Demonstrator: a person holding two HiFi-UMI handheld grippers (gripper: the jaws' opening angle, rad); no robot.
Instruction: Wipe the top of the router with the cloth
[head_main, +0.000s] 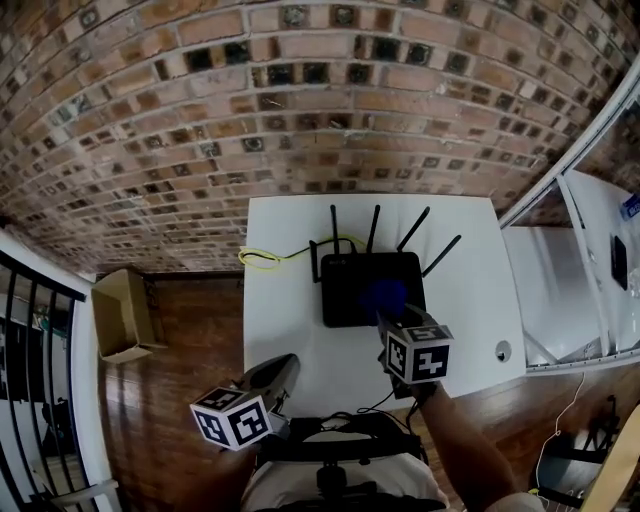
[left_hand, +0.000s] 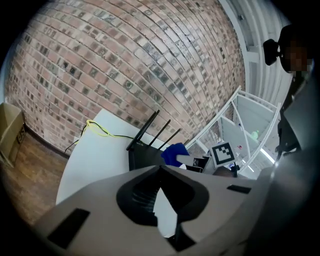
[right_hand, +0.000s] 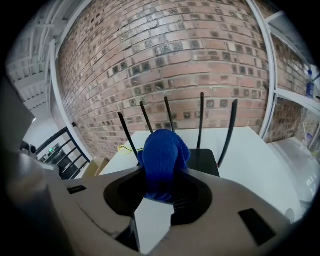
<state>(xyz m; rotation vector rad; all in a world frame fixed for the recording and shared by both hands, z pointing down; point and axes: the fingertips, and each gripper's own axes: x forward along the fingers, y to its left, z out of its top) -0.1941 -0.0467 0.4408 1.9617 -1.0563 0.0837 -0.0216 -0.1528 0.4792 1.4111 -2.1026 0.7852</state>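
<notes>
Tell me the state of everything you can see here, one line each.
Router: lying flat on the table, antennas raised.
Cloth: bunched up, gripped, over the router's top.
Right gripper: jaws shut on the cloth.
Left gripper: jaws shut, nothing between them.
Yellow cable: lying in a loose loop on the table.

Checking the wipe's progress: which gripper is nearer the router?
Right. The right gripper, holding the blue cloth, is over the router; the left gripper hangs back by the table's near edge.
</notes>
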